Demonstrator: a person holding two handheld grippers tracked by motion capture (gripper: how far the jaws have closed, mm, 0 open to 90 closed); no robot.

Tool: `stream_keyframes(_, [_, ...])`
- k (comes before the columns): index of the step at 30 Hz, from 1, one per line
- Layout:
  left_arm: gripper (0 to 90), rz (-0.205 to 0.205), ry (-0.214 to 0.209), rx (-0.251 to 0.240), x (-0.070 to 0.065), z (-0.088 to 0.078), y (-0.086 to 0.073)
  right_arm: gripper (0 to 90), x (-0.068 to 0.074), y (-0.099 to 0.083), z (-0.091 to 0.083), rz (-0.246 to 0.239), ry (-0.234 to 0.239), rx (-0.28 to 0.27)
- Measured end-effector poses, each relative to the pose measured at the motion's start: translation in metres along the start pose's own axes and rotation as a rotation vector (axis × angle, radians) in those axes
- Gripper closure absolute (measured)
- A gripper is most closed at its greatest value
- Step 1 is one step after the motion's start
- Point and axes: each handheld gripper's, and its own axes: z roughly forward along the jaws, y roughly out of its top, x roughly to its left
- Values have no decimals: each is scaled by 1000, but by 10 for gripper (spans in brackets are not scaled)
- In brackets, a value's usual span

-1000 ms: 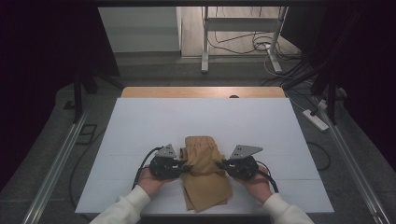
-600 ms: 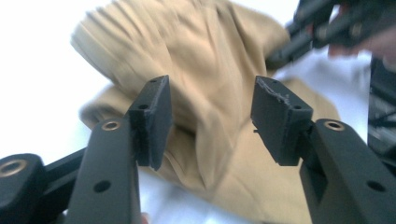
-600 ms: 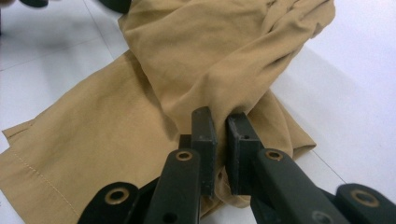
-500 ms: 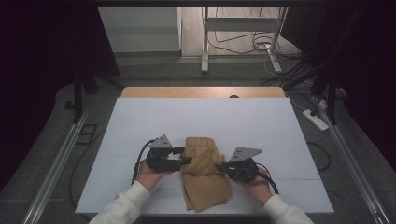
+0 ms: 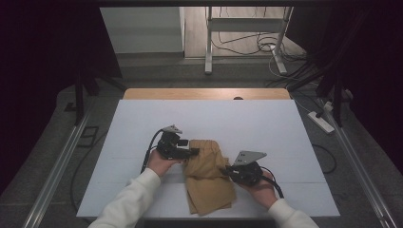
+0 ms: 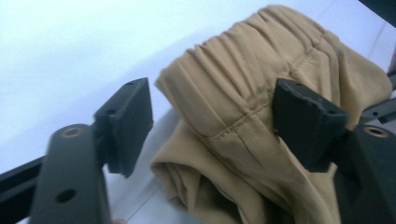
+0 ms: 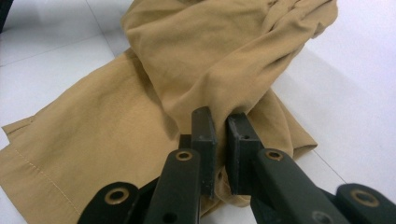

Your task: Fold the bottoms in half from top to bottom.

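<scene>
A soft tan cloth garment with a stretchy gathered waistband (image 5: 207,175) lies bunched on the big white table top (image 5: 266,123), close to the near edge and about in the middle. Its waistband end is away from the person, and its flat end reaches toward the near edge.

The left gripper (image 6: 212,116) is at the waistband. Its two black jaws are wide open, one on each side of the gathered band, and they hold nothing.

The right gripper (image 7: 221,135) is at the right side of the garment. Its jaws are squeezed nearly together on a fold of the tan cloth.

A hand (image 5: 159,164) in a white sleeve holds the left gripper. Another hand (image 5: 259,185) holds the right one.
</scene>
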Motion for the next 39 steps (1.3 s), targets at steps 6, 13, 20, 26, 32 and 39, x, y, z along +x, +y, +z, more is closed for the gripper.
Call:
stream_keyframes(6, [610, 15, -40, 7, 0, 1, -1, 829, 1, 0, 0, -6, -4, 7])
stream_keyframes(13, [702, 90, -39, -61, -17, -12, 0, 778, 1, -1, -4, 0, -9, -1])
stream_keyframes(20, [702, 198, -49, -119, -43, -29, -6, 505, -4, -6, -28, 54, -5, -57])
stream_keyframes(26, [697, 253, -60, -116, -58, -37, -17, 460, -17, -16, -56, 120, -65, -108])
stream_keyframes(32, [688, 268, -81, -111, -68, -40, -28, 455, -36, -23, -71, 177, -134, -130])
stream_keyframes(39, [670, 270, -105, -112, -73, -45, -37, 454, -43, -22, -64, 188, -151, -114])
